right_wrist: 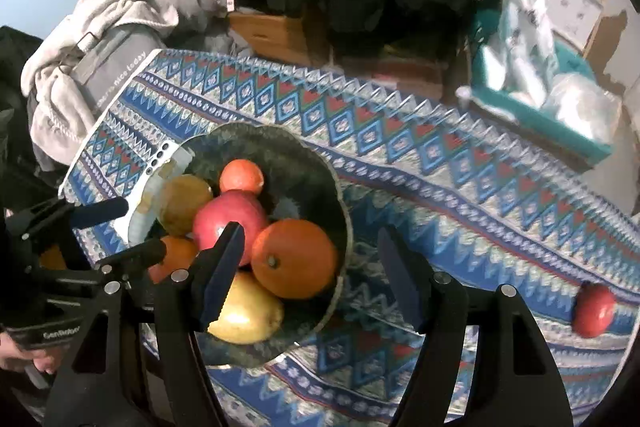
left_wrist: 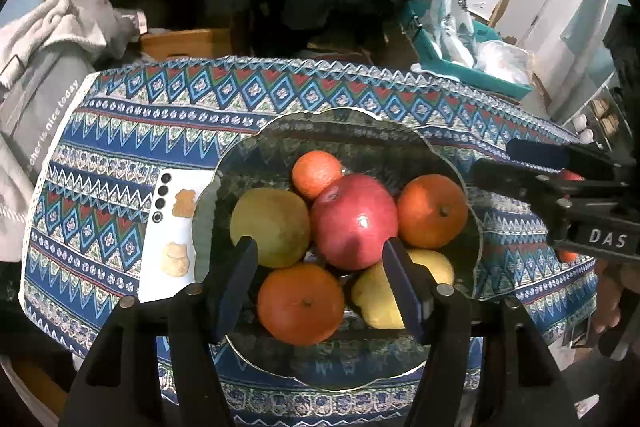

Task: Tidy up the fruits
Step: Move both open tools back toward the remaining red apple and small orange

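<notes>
Both claws hang over the dark bowl (left_wrist: pixel 400 131) on the patterned cloth (left_wrist: pixel 140 131): the left claw (left_wrist: pixel 320 291) stands part open above the fruit and grips nothing, and the right claw (right_wrist: pixel 312 275) is also apart and empty, beside the bowl's rim. Inside the bowl lie three oranges (left_wrist: pixel 301 303), a red apple (left_wrist: pixel 354 221), a green pear (left_wrist: pixel 270 227) and a yellow pear (left_wrist: pixel 380 297), all touching. One more red fruit (right_wrist: pixel 594 311) lies on the cloth, well apart from the bowl, and a white phone (left_wrist: pixel 172 239) lies just beside the bowl.
</notes>
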Action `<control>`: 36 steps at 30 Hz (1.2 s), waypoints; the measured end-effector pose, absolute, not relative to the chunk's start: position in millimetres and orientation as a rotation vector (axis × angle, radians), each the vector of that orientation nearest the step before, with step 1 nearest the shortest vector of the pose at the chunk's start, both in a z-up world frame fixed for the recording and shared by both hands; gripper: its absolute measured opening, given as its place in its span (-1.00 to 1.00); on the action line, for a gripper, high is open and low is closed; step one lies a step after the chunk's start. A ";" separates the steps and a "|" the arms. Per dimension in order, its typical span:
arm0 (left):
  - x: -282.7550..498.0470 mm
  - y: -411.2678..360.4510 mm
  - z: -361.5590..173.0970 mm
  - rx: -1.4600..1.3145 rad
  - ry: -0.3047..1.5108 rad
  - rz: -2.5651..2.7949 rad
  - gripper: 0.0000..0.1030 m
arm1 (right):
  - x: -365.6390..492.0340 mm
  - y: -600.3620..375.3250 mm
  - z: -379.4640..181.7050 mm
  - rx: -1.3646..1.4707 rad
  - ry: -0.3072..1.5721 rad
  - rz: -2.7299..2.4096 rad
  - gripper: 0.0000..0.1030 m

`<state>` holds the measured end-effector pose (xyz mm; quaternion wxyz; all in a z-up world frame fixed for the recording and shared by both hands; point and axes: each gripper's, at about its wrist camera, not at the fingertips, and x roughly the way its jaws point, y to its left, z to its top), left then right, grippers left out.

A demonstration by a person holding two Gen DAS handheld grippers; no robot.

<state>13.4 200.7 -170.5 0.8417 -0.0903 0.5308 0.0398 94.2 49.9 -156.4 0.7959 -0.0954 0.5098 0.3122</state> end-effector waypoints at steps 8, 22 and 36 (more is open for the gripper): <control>8.0 174.4 -141.3 -0.142 1.062 0.060 0.47 | 83.8 23.3 -128.9 -0.233 1.035 0.629 0.36; -7.3 114.7 -93.5 -0.015 0.956 -0.041 0.53 | 61.5 -26.7 -82.5 -0.206 0.943 0.611 0.42; -0.9 68.1 -81.6 0.027 0.940 -0.122 0.55 | 42.4 -88.1 -64.6 -0.214 0.884 0.555 0.43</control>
